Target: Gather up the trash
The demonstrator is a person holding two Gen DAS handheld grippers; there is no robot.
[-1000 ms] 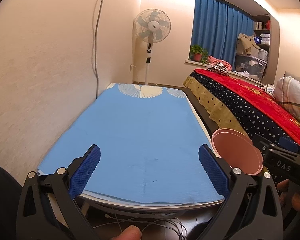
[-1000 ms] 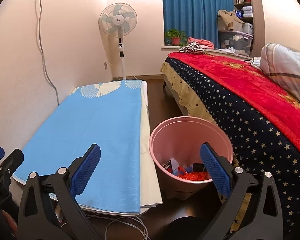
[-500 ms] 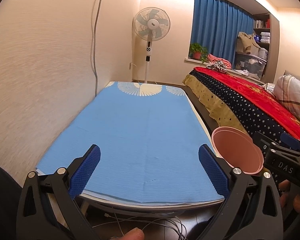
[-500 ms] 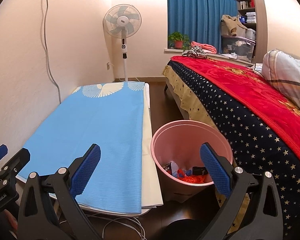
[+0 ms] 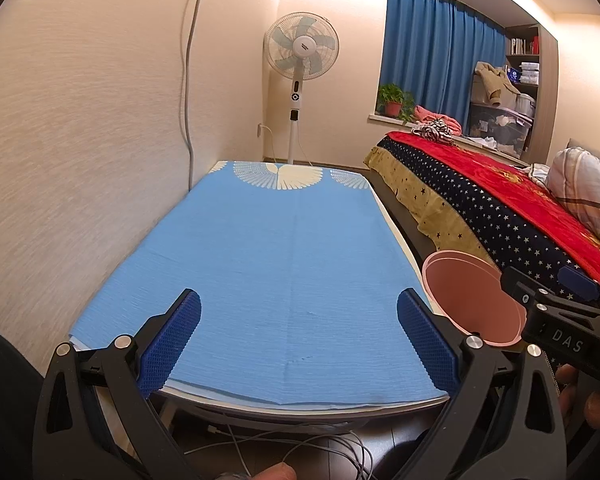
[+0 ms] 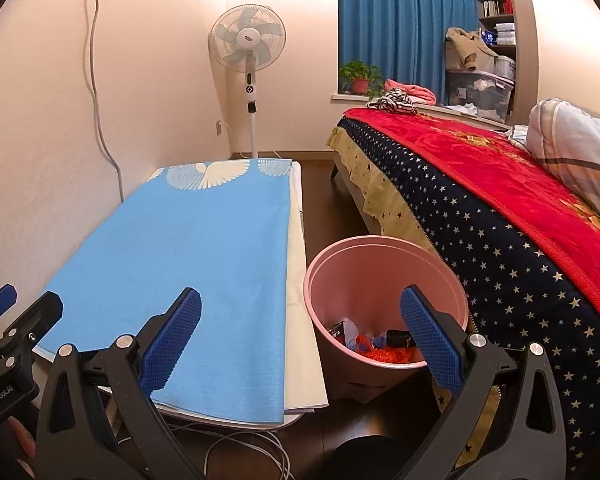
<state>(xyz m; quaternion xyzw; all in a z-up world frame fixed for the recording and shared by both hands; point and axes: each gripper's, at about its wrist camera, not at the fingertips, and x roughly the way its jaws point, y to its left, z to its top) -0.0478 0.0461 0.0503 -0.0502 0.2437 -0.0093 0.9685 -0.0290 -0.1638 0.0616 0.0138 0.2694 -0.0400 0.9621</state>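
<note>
- Cable [image 5: 188,60]: grey, running down the left wall.
- Blue cloth [image 5: 275,272]: spread flat over a low table against the wall; white fan-and-bird motif at the far end.
- Left gripper [image 5: 299,340]: jaws spread wide, nothing between the blue pads, held over the cloth's near edge.
- Standing fan [image 6: 247,42]: white, in the far corner.
- Pink bin [image 6: 384,256]: on the floor between table and bed, upright.
- Trash [image 6: 376,348]: red and mixed scraps lying in the bin's bottom.
- Right gripper [image 6: 300,340]: jaws apart, empty, near the bin rim.
- Bed [image 6: 500,208]: red and star-patterned blankets, right of the bin.
</note>
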